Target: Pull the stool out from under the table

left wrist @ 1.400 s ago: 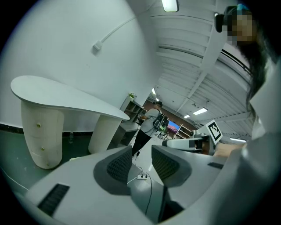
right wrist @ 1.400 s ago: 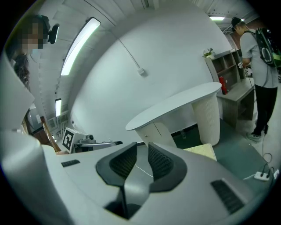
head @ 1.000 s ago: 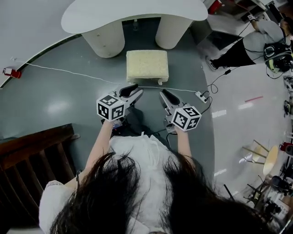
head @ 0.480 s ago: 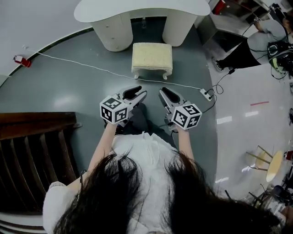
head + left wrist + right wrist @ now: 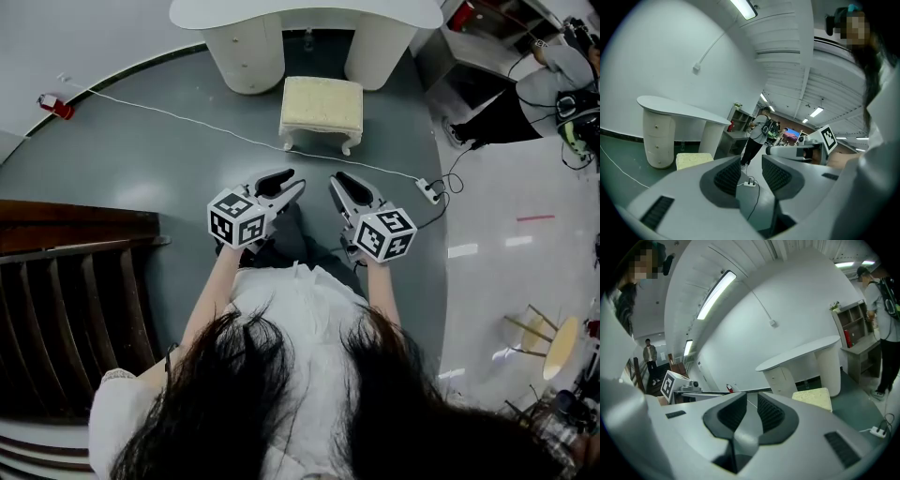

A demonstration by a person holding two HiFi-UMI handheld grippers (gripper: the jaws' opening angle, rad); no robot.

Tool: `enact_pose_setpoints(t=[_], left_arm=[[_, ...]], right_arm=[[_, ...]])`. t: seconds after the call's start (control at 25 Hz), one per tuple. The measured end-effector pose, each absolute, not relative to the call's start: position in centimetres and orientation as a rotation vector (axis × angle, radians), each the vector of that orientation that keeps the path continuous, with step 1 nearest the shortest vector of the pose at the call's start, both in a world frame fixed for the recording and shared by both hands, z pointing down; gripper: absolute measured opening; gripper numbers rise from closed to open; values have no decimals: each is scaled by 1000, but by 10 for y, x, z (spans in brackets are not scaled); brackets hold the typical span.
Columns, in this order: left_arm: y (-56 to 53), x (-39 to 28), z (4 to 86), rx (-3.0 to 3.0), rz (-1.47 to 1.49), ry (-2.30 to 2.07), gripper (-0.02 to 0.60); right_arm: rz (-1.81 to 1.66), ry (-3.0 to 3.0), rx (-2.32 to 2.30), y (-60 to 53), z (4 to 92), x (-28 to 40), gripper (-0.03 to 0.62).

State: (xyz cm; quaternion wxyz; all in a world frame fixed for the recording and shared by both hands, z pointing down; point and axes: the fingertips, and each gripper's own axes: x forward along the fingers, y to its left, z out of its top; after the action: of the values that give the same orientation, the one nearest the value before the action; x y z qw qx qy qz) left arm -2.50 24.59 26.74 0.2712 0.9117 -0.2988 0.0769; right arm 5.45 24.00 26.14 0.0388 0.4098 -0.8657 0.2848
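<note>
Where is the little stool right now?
In the head view, the stool stands on the grey floor near the top centre. It is just in front of the white table, facing the gap between its two legs.

a glossy dark grey-green floor [image 5: 141, 178] carries a white table [image 5: 300, 11] on two rounded pedestals. a cream cushioned stool [image 5: 322, 103] stands on the floor just in front of the gap between the pedestals. a thin white cable [image 5: 169, 114] crosses the floor from a small red object [image 5: 56, 106], passing the stool's near side, to a power strip [image 5: 430, 191].
</note>
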Motion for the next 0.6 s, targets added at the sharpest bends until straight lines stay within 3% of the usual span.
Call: enact_pose_setpoints(t=[0.6], left_arm=[[250, -20, 266, 2464, 220, -790, 150]], right_arm=[[842, -2649, 1256, 244, 261, 55, 80]])
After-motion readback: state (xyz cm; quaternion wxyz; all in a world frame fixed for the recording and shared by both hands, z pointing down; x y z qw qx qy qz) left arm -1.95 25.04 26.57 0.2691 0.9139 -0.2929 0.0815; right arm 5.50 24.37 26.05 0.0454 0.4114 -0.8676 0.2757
